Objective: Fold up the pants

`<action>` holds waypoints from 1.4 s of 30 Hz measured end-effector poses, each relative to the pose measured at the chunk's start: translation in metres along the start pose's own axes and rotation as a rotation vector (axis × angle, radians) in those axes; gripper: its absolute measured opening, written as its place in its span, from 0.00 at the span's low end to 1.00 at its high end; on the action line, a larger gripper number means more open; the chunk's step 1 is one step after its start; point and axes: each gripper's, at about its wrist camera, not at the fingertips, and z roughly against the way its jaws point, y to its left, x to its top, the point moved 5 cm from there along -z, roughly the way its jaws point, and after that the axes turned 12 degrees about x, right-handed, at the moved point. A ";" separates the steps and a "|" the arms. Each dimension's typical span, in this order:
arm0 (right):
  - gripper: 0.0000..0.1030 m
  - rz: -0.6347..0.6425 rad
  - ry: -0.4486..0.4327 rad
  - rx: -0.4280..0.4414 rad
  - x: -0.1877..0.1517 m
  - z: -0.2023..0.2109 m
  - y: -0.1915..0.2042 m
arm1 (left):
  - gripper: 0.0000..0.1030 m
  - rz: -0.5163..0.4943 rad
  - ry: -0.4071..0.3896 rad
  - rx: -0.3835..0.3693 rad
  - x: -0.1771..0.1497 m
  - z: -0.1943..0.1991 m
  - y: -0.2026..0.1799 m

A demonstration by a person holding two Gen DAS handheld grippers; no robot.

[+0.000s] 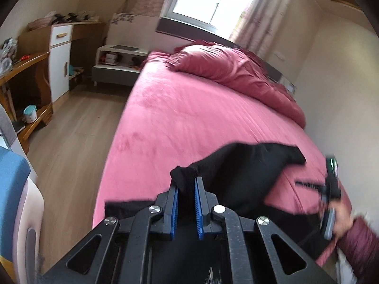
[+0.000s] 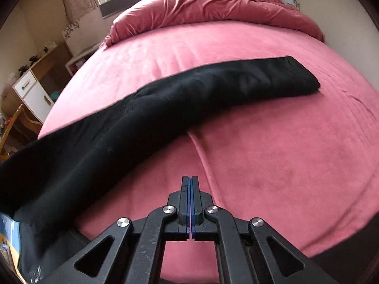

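Pink bed (image 2: 272, 153) carrying long black pants (image 2: 189, 94), one end lifted off the sheet. Left gripper (image 1: 186, 184) clamped on that end; right gripper (image 2: 190, 182) closed, empty. Risk: thin pinch slipping, fabric dropping crooked.

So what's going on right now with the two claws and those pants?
Left gripper shut on pants. Right gripper shut, empty. Pants stretched across bed, one end lifted. Nothing in the way.

One pants (image 2: 165, 108), one bed (image 2: 284, 165), one duvet (image 2: 213, 7), two grippers (image 1: 187, 184) (image 2: 190, 179).
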 end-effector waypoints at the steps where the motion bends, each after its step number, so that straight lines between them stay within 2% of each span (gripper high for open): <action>1: 0.00 0.016 0.005 0.013 0.005 0.003 0.007 | 0.11 -0.012 0.015 -0.020 -0.010 0.004 -0.006; 3: 0.01 0.038 0.003 0.032 0.016 0.010 0.021 | 0.11 -0.047 0.028 -0.039 -0.026 0.011 -0.017; 7: 0.04 0.036 0.017 0.152 0.048 0.006 0.060 | 0.10 -0.075 0.054 -0.070 -0.050 0.015 -0.030; 8: 0.10 0.027 0.022 0.167 0.059 0.001 0.070 | 0.10 -0.076 0.058 -0.076 -0.053 0.016 -0.032; 9: 0.25 0.020 0.035 0.184 0.061 -0.004 0.078 | 0.09 -0.071 0.065 -0.085 -0.056 0.017 -0.032; 10: 0.34 0.004 0.047 0.205 0.067 -0.011 0.085 | 0.09 -0.077 0.061 -0.082 -0.059 0.018 -0.032; 11: 0.50 -0.015 0.051 0.218 0.074 -0.018 0.091 | 0.09 -0.087 0.057 -0.079 -0.061 0.019 -0.031; 12: 0.53 -0.027 0.061 0.232 0.080 -0.026 0.100 | 0.09 -0.090 0.056 -0.083 -0.063 0.020 -0.030; 16: 0.53 -0.088 0.115 0.264 0.092 -0.063 0.123 | 0.09 -0.112 0.056 -0.088 -0.069 0.021 -0.027; 19: 0.53 -0.141 0.149 0.240 0.098 -0.092 0.131 | 0.09 -0.135 0.062 -0.092 -0.073 0.018 -0.028; 22: 0.53 -0.163 0.189 0.172 0.105 -0.118 0.131 | 0.09 -0.162 0.071 -0.098 -0.077 0.016 -0.031; 23: 0.50 -0.166 0.208 0.137 0.105 -0.126 0.130 | 0.09 -0.167 0.073 -0.098 -0.078 0.016 -0.032; 24: 0.34 -0.165 0.226 0.112 0.104 -0.132 0.129 | 0.09 -0.164 0.079 -0.102 -0.080 0.016 -0.032; 26: 0.09 -0.141 0.247 0.099 0.099 -0.137 0.129 | 0.06 -0.153 0.088 -0.101 -0.082 0.016 -0.029; 27: 0.08 -0.118 0.239 0.099 0.097 -0.134 0.130 | 0.06 -0.141 0.090 -0.098 -0.081 0.016 -0.026; 30: 0.07 -0.076 0.189 0.135 0.092 -0.115 0.128 | 0.06 -0.078 0.104 -0.079 -0.075 0.012 -0.013; 34: 0.07 -0.082 0.081 0.239 0.085 -0.061 0.119 | 0.05 0.030 0.094 -0.060 -0.058 0.010 0.005; 36: 0.07 -0.069 0.039 0.274 0.078 -0.032 0.115 | 0.05 0.088 0.063 -0.045 -0.046 0.013 0.017; 42: 0.07 -0.014 -0.062 0.356 0.021 0.057 0.103 | 0.05 0.141 -0.010 -0.004 -0.024 0.030 0.041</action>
